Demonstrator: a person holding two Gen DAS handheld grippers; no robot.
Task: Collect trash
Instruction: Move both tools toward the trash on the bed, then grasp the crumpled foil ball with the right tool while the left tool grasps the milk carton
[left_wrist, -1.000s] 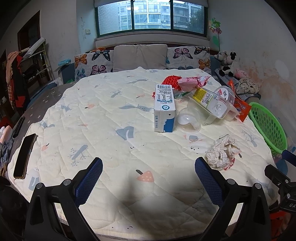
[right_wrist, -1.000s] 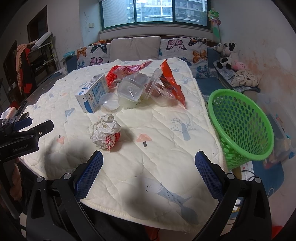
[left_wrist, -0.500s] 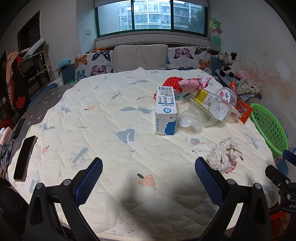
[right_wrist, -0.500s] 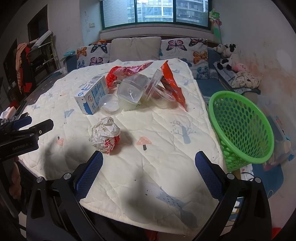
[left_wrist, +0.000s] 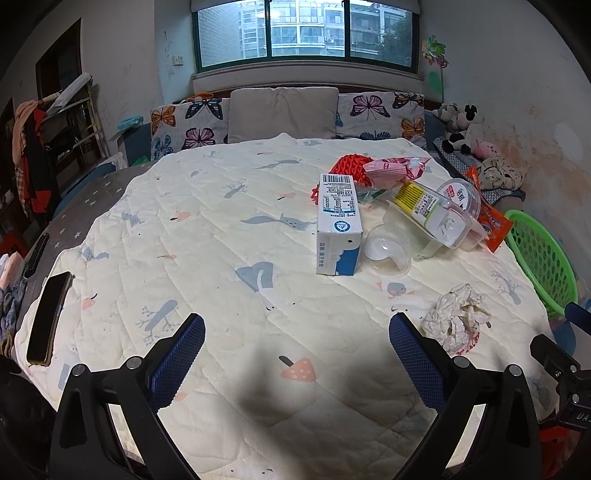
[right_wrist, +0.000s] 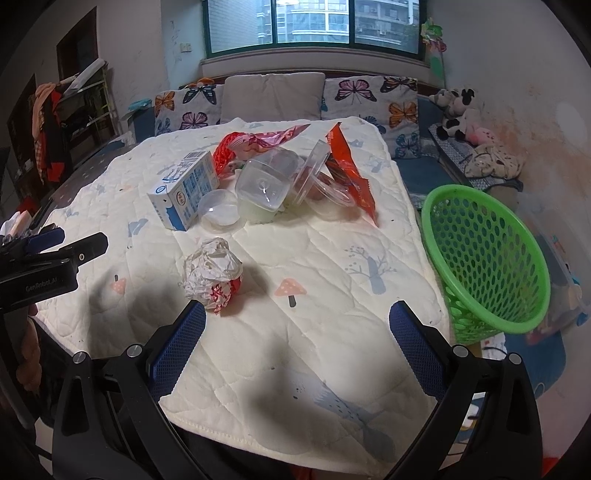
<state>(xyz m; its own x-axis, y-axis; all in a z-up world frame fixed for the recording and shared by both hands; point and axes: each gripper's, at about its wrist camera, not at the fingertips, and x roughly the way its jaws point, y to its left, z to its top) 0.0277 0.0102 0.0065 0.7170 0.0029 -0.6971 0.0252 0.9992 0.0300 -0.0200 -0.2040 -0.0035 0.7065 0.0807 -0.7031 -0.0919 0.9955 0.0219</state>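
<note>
Trash lies on a quilted table cover (left_wrist: 207, 236). A crumpled paper ball (left_wrist: 456, 319) (right_wrist: 212, 269) lies nearest both grippers. Behind it are a blue-and-white milk carton (left_wrist: 338, 225) (right_wrist: 186, 190), a clear dome lid (left_wrist: 386, 251) (right_wrist: 218, 210), clear plastic cups (left_wrist: 432, 218) (right_wrist: 267, 186), an orange-red wrapper (right_wrist: 349, 173) (left_wrist: 491, 225) and a pink-red wrapper (left_wrist: 391, 170) (right_wrist: 255, 142). A green basket (right_wrist: 487, 258) (left_wrist: 539, 258) stands off the table's right edge. My left gripper (left_wrist: 295, 343) is open and empty. My right gripper (right_wrist: 295, 332) is open and empty, the paper ball just beyond its left fingertip.
A black phone (left_wrist: 48, 317) lies at the cover's left edge. Butterfly pillows (left_wrist: 184, 125) and a grey cushion (left_wrist: 282, 114) line the far side. Stuffed toys (left_wrist: 465, 125) sit at the right. A clothes rack (left_wrist: 33, 155) stands at the left.
Both grippers have shifted slightly over the table; the paper ball now sits a little nearer the right gripper's left finger. Nothing was grasped.
</note>
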